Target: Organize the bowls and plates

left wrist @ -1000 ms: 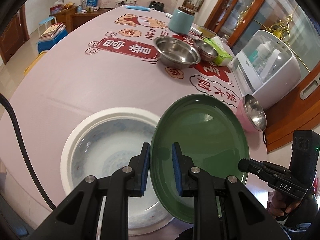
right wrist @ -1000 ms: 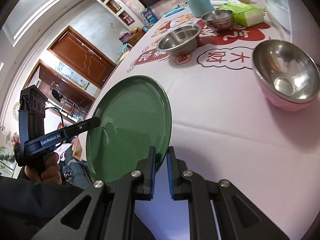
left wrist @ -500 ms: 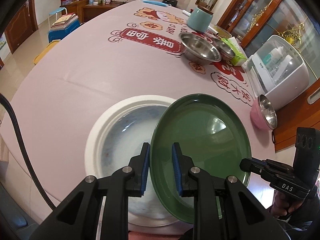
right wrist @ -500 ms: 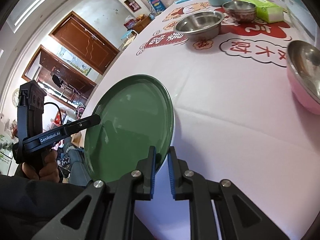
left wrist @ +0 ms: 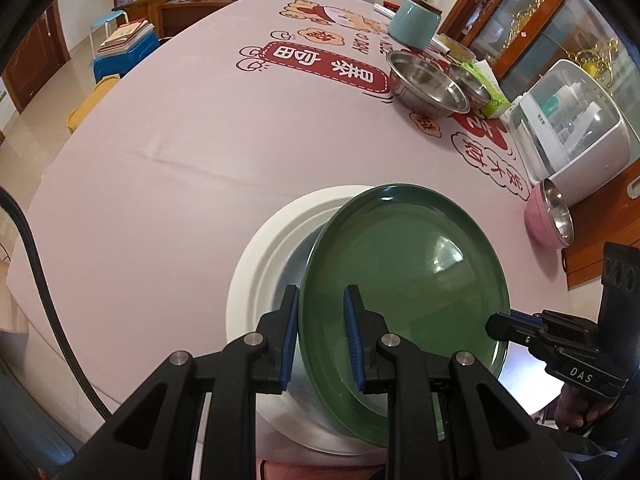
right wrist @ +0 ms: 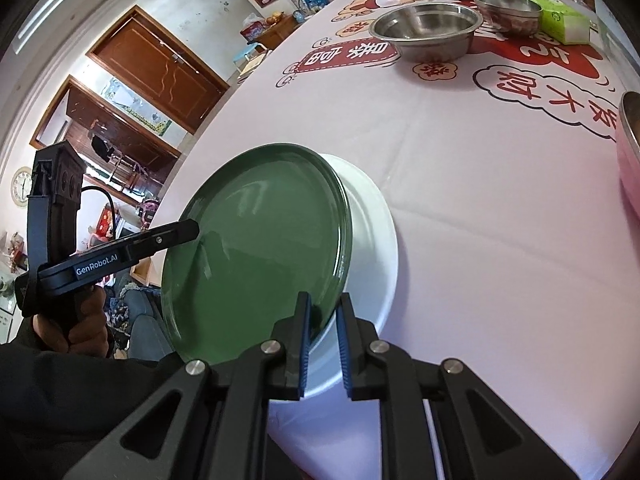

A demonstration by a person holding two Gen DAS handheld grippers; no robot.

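Observation:
A green plate [left wrist: 404, 280] is held by both grippers over a large white plate [left wrist: 264, 276] on the near part of the pink table. My left gripper [left wrist: 320, 332] is shut on the green plate's near rim. My right gripper [right wrist: 322, 336] is shut on its opposite rim and also shows in the left wrist view [left wrist: 500, 324]. In the right wrist view the green plate [right wrist: 260, 256] is tilted and overlaps the white plate [right wrist: 372, 240] beneath it.
Two steel bowls [left wrist: 426, 84] [left wrist: 472, 86] stand at the far right beside a green tissue box [left wrist: 494, 98] and a teal canister [left wrist: 414, 26]. A pink bowl with a steel inside [left wrist: 550, 220] sits by a white appliance [left wrist: 572, 132]. The table's near edge lies just below the plates.
The green plate, held by both grippers, has moved over the white plate and now overlaps it. Both grippers stay shut on its rim.

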